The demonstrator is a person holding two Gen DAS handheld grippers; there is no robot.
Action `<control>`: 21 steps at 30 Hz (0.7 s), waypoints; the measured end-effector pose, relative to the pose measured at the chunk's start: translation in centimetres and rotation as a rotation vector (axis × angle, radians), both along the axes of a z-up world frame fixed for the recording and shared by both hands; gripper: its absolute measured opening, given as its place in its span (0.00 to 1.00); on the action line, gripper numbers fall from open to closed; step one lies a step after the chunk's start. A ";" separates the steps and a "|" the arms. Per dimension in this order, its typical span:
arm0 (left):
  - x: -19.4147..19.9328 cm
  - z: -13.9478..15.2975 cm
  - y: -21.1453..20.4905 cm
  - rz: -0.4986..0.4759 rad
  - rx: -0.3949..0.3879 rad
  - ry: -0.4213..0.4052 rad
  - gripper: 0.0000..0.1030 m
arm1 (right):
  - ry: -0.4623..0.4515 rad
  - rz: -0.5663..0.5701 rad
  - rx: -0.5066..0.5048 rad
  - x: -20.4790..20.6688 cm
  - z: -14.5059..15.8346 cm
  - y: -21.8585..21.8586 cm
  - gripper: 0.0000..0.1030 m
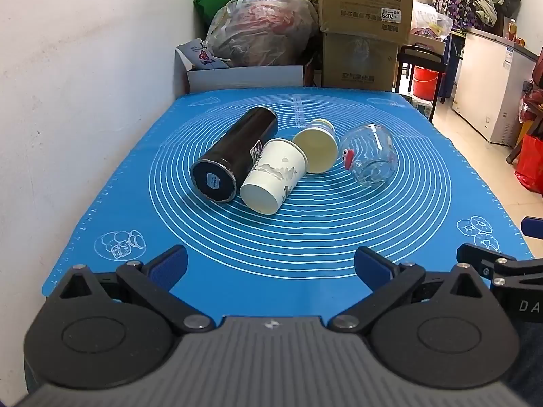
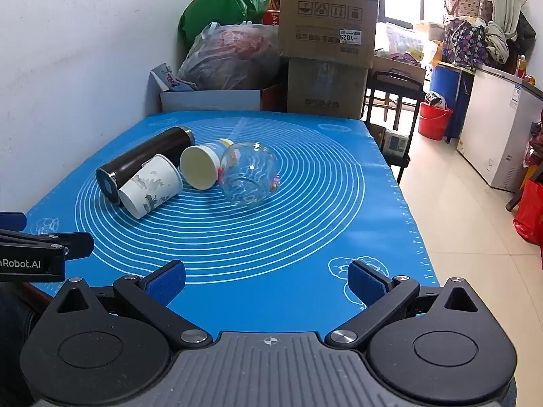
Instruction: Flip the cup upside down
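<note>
The big blue mat holds four things lying on their sides, close together in the middle: a black flask, a glass cup, a white paper cup and a cream cup. They are round, so a bump could make them roll away. The left gripper and right gripper are wide open, holding nothing. A box label reads "7029".

The glass cup is clear and glossy; the paper cup looks matt, the mat smooth.
</note>
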State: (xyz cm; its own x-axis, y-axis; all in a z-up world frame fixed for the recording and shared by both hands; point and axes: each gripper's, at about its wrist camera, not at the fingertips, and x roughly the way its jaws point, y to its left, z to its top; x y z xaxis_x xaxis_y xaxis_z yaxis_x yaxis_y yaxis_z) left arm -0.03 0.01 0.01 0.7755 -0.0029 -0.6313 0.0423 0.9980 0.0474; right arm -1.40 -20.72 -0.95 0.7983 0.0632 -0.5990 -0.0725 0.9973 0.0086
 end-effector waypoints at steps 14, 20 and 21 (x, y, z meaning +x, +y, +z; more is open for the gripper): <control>-0.4 0.2 0.3 -0.008 0.009 0.006 1.00 | 0.007 0.011 0.005 0.2 0.0 -0.2 1.00; 0.1 -0.1 -0.3 -0.007 0.016 0.006 1.00 | 0.008 0.011 0.004 0.1 -0.2 -0.1 1.00; 0.1 0.0 -0.3 -0.006 0.016 0.006 1.00 | 0.008 0.010 0.004 0.0 -0.3 -0.1 1.00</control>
State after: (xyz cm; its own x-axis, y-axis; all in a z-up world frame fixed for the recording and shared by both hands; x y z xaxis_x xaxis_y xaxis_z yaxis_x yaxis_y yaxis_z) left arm 0.10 -0.29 -0.02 0.7715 0.0025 -0.6362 0.0490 0.9968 0.0634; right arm -1.36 -20.80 -1.21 0.7929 0.0741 -0.6049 -0.0828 0.9965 0.0135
